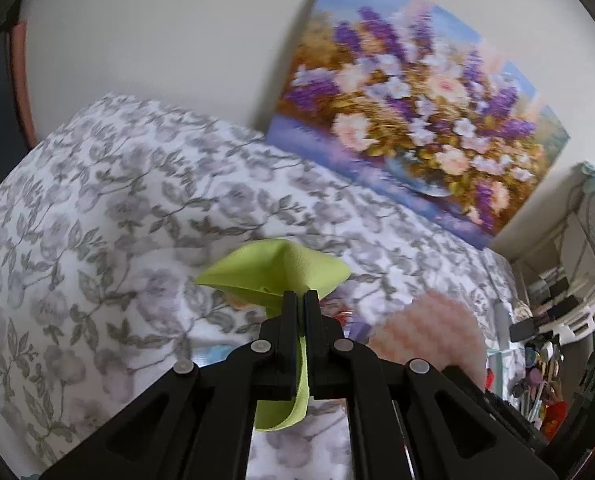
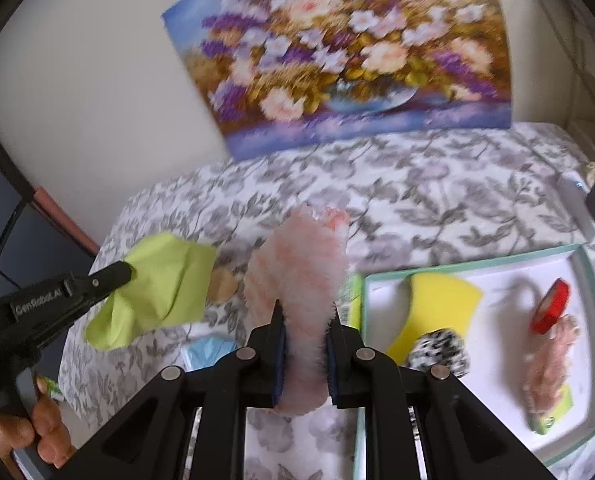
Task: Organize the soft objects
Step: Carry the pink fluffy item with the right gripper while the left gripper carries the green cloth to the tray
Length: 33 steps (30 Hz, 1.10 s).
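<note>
Soft stuff in both hands, above the bedspread [image 2: 437, 200]. Left gripper [image 1: 301, 300] is pinched fully closed on a green cloth [image 1: 273, 270]: thin, limp, weightless, drapes both sides of the fingers. Right gripper [image 2: 307, 344] is clamped on a pink fluffy sock [image 2: 297, 280], pads squeezing the pile near one end. Both compress easily, so I'd grip mid-body, not the fringe. I'd guess both go into the tray [image 2: 589, 276], beside the sponge [image 2: 437, 308].
</note>
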{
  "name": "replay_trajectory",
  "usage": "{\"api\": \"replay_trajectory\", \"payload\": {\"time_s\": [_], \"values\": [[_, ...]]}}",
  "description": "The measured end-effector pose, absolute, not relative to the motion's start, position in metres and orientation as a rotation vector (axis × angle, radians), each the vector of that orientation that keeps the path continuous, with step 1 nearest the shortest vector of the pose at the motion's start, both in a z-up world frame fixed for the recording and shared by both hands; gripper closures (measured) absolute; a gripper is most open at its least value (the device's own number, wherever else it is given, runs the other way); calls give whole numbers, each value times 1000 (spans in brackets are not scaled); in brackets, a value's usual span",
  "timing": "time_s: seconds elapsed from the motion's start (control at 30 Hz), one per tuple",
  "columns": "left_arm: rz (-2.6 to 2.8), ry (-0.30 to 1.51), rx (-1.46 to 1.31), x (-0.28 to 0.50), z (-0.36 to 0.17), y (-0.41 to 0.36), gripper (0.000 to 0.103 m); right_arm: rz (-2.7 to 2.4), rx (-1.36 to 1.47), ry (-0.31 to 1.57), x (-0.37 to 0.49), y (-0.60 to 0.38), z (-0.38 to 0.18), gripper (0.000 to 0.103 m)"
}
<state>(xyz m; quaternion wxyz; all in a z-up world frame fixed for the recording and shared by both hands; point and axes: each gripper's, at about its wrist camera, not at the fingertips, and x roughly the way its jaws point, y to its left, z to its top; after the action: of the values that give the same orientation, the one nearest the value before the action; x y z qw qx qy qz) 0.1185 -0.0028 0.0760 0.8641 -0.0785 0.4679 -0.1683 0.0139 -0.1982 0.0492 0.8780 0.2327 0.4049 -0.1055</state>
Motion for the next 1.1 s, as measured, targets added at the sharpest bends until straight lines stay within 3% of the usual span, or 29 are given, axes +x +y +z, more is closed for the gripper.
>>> {"api": "replay_trajectory", "payload": {"time_s": [0.67, 1.1], "values": [[-639, 961, 43, 40, 83, -146, 100, -519, 529, 743, -69, -303, 67, 86], [-711, 1074, 183, 21, 34, -201, 100, -558, 514, 938, -71, -325, 9, 85]]}}
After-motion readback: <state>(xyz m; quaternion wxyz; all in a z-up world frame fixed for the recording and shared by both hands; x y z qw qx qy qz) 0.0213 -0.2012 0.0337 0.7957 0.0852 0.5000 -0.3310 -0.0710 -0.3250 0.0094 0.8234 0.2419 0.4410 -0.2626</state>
